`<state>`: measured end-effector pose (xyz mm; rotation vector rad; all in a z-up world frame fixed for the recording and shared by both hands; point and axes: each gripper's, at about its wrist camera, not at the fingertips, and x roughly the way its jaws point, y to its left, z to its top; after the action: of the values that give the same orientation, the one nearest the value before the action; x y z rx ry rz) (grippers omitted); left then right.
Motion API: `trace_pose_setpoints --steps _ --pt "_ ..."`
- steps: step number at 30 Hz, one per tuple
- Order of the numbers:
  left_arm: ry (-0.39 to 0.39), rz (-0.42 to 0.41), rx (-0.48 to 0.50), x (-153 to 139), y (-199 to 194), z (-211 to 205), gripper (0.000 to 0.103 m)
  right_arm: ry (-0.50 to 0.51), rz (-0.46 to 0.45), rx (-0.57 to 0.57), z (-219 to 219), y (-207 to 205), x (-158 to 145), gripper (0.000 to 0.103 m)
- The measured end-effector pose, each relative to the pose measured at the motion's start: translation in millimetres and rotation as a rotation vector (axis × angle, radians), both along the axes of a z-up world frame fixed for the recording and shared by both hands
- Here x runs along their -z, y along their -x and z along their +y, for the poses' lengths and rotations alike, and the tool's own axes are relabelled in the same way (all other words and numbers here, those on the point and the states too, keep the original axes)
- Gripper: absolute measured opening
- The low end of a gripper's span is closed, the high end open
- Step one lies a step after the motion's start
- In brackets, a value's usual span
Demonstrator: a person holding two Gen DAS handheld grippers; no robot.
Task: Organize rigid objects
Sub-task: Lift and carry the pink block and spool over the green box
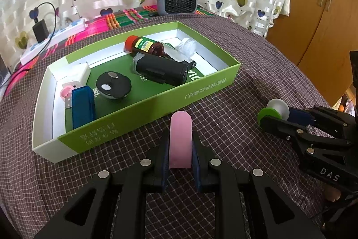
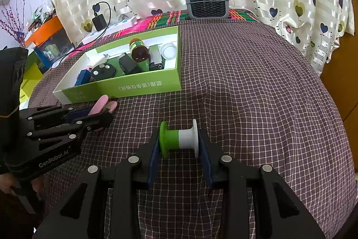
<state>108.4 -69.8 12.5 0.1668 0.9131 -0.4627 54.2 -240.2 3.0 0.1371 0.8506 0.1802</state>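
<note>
Gripping a pink strip (image 1: 180, 138) in the left tongs (image 1: 180, 149), just in front of the green box (image 1: 156, 102). Clamping a green-and-white spool (image 2: 179, 138) in the right tongs (image 2: 179, 149), right of that box, above the checked cloth (image 2: 257, 104).

You have two hand-held grippers: the left hand-held gripper (image 1: 180, 145) and the right hand-held gripper (image 2: 179, 145). One green box (image 1: 156, 100) sits before you. One pink flat piece (image 1: 180, 140), one green-and-white spool (image 2: 179, 138). In the box: one brown bottle (image 1: 144, 45), one blue stapler (image 1: 82, 104), one round black gadget (image 1: 113, 85).
</note>
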Motion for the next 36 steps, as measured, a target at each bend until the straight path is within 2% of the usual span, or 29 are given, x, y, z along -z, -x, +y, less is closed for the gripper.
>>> trace_pose_setpoints --steps 17,36 --pt "0.022 -0.02 -0.001 -10 13 2 0.017 0.028 -0.015 -0.012 7 2 -3 0.034" --pt "0.04 -0.109 -0.036 -43 22 17 0.017 0.047 -0.065 -0.061 23 1 -28 0.034"
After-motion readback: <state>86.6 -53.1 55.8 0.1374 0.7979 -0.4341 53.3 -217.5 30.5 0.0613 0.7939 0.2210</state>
